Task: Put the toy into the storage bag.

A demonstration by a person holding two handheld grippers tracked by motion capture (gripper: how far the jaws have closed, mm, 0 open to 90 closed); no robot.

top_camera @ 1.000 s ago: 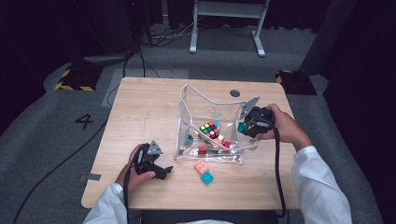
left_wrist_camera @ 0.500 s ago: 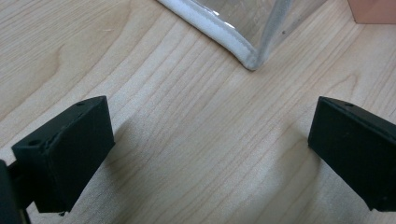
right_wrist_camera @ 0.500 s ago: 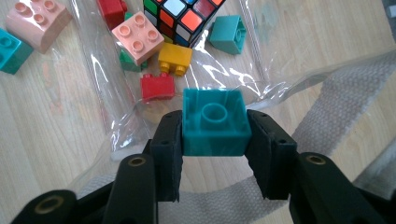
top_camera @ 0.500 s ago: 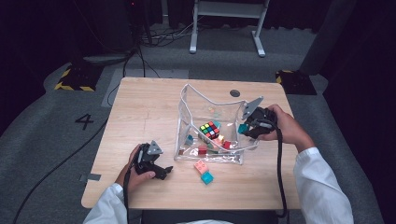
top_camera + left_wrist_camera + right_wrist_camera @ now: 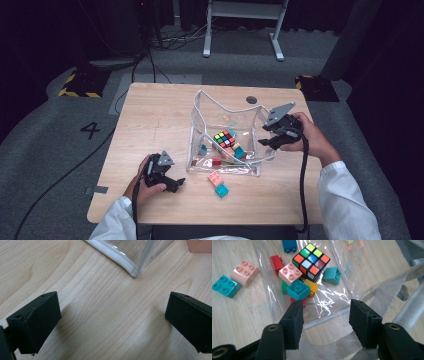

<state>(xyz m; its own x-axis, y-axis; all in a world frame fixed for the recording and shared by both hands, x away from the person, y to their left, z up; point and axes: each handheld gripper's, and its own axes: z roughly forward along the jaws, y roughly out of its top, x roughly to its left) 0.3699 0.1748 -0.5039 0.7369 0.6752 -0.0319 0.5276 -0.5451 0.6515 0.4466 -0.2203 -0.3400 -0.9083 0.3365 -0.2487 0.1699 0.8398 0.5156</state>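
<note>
A clear plastic bag (image 5: 200,107) stands open on the wooden table (image 5: 150,115) and holds a colour cube (image 5: 224,138) and several toy bricks. My right gripper (image 5: 266,142) hangs over the bag's right rim (image 5: 372,287). Its jaws have just been opening and nothing sits between them (image 5: 324,320). Just beyond them a teal brick (image 5: 298,290) lies on top of the pile, beside the colour cube (image 5: 311,261). My left gripper (image 5: 175,184) rests on the table at the front left, open and empty (image 5: 110,317), facing the bag's near corner (image 5: 133,271).
Outside the bag, by its front wall, lie a pink brick (image 5: 215,178) and a teal brick (image 5: 222,190). A dark round hole (image 5: 251,100) marks the table behind the bag. Bare wood spreads to the left.
The right gripper's jaws have spread apart. The teal brick that was at their tips now lies inside the bag. The left gripper has stayed put.
</note>
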